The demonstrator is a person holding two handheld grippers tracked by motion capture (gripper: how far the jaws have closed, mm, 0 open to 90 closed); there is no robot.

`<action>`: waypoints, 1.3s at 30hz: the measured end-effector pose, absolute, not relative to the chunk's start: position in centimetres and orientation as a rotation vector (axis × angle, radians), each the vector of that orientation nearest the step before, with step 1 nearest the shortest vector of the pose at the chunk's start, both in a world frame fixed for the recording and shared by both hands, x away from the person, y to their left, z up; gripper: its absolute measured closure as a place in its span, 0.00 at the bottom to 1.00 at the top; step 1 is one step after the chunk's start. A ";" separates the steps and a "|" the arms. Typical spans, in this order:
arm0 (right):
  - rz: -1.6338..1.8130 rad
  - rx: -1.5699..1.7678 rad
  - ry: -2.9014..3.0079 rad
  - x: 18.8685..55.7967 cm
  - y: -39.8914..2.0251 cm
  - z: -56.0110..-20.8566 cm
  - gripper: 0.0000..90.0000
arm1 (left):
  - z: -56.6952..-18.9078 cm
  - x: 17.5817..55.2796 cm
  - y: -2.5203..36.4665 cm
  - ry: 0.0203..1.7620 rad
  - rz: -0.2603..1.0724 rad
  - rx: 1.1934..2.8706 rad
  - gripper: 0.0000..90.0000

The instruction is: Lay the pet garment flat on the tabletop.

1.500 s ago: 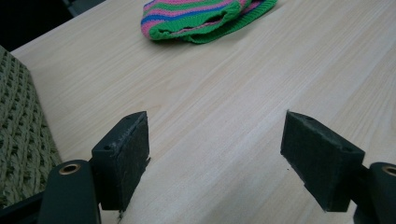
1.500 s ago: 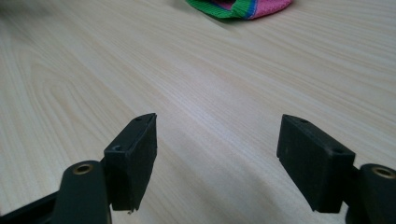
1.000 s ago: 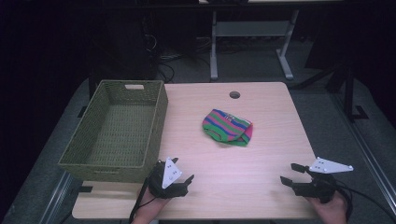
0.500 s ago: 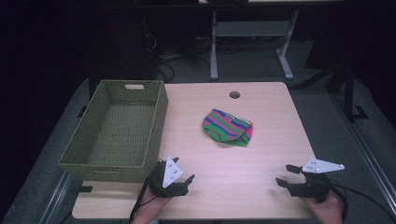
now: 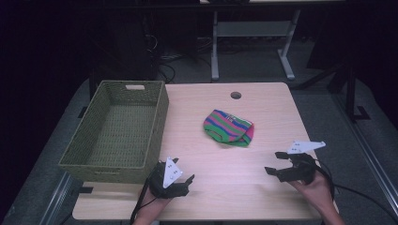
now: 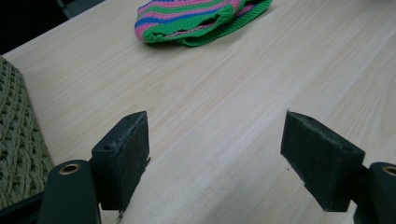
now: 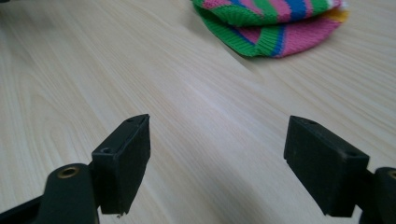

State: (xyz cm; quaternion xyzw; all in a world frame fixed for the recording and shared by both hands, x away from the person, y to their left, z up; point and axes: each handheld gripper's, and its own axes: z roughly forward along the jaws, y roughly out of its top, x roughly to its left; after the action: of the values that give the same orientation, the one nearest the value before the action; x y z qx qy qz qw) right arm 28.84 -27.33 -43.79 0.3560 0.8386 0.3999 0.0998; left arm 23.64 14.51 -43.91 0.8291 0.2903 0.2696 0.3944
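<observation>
My high view looks forward and down from far over the whole table, while my left and right gripper views sit low and close over the wood, both facing the striped knit cloth from opposite sides.

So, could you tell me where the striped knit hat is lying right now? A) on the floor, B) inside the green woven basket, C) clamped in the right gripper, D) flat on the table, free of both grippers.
D: the striped knit hat lies on the bare table, beside the green woven basket, ahead of both open grippers.
</observation>
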 end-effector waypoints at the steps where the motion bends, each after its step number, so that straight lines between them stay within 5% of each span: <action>1: 1.185 1.045 2.504 29.4 -27.1 -43.7 0.25 | -43.9 23.6 14.5 0.736 0.683 2.104 0.26; 13: 1.149 1.069 2.626 35.0 -24.5 -40.9 0.33 | -43.6 23.4 14.7 0.737 0.673 2.083 0.26; 39: 0.761 1.053 2.766 45.3 -18.2 -38.2 0.30 | -43.3 23.6 15.7 0.763 0.644 2.033 0.26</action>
State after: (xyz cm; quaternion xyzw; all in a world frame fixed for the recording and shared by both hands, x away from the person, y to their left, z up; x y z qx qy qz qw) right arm 45.26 -18.23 -38.20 0.3442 0.9043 0.2489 0.0426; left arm 23.61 15.66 -43.25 0.8128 0.3052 0.2573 0.4243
